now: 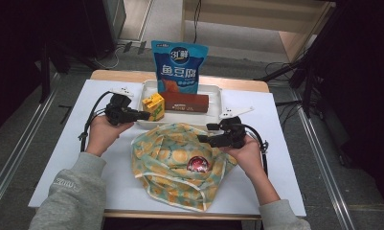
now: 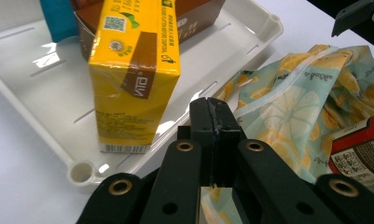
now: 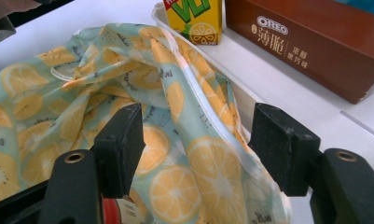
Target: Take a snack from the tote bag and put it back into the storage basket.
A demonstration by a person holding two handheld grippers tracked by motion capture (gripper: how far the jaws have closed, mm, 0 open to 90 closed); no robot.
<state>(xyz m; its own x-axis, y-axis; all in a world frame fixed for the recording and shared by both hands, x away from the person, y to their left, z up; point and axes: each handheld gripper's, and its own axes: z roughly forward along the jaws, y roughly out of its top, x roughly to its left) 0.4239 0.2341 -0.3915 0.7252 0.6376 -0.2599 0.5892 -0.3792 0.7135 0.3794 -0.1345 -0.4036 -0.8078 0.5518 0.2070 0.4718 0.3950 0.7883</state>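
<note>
White table (image 1: 285, 158): fruit-print bag (image 1: 173, 158) apparently just beside shut left tool (image 1: 144, 115).

The lemon-print fabric bag (image 1: 177, 163) is lying crumpled on the white table, its mouth gaping toward the tray and its pale green cloth covered in orange slices. A white zipper band (image 3: 208, 100) is running along its rim. Its far edge is resting just against the tray's front wall. A red packet (image 1: 198, 164) is sitting inside the opening, partly showing.
</note>
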